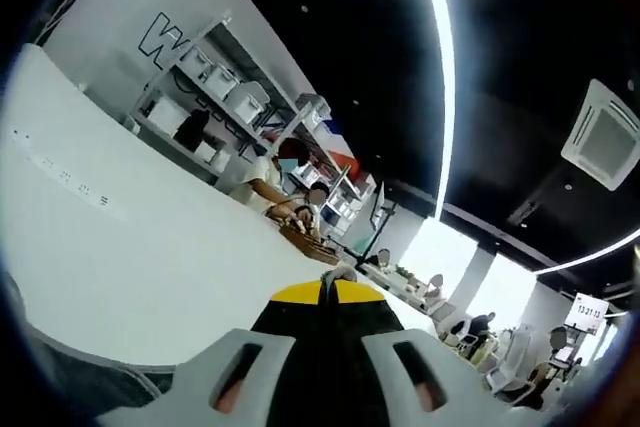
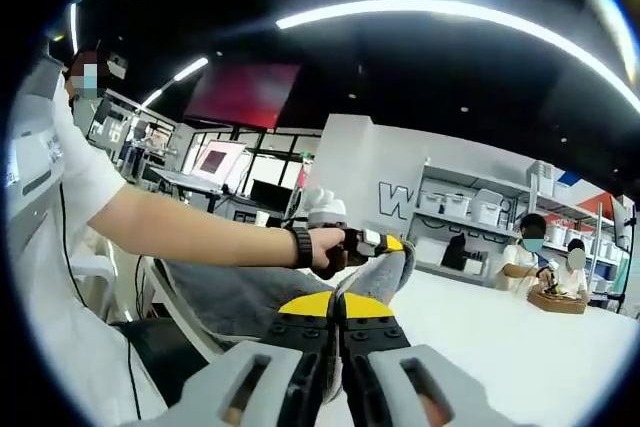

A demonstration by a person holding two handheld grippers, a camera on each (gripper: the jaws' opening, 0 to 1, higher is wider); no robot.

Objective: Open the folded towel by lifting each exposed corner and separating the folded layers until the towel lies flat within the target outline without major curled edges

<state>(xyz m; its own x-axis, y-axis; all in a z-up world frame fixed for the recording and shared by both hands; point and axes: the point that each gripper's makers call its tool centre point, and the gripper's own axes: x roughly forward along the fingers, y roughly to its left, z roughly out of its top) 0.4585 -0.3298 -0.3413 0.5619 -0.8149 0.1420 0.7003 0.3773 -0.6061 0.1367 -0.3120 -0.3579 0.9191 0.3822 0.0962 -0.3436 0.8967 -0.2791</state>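
The grey towel [image 2: 240, 297] hangs lifted above the white table [image 2: 500, 337], sagging between the two grippers. In the right gripper view a hand holds my left gripper [image 2: 385, 243] just ahead, shut on a bunched towel corner [image 2: 392, 272]. My right gripper [image 2: 336, 305] rises from the bottom with its yellow-tipped jaws shut, and towel cloth sits right at their tips. In the left gripper view my left gripper [image 1: 327, 292] is shut, with a small grey bit of towel [image 1: 341, 272] at its tips. It points up across the table [image 1: 150, 247].
Two people sit at the table's far end beside a brown wooden tray [image 2: 556, 299] [image 1: 300, 237]. Shelves with white boxes [image 2: 470, 209] line the wall behind them. The person's bare forearm [image 2: 200, 232] crosses the right gripper view. More grey cloth [image 1: 80, 387] lies below the table edge.
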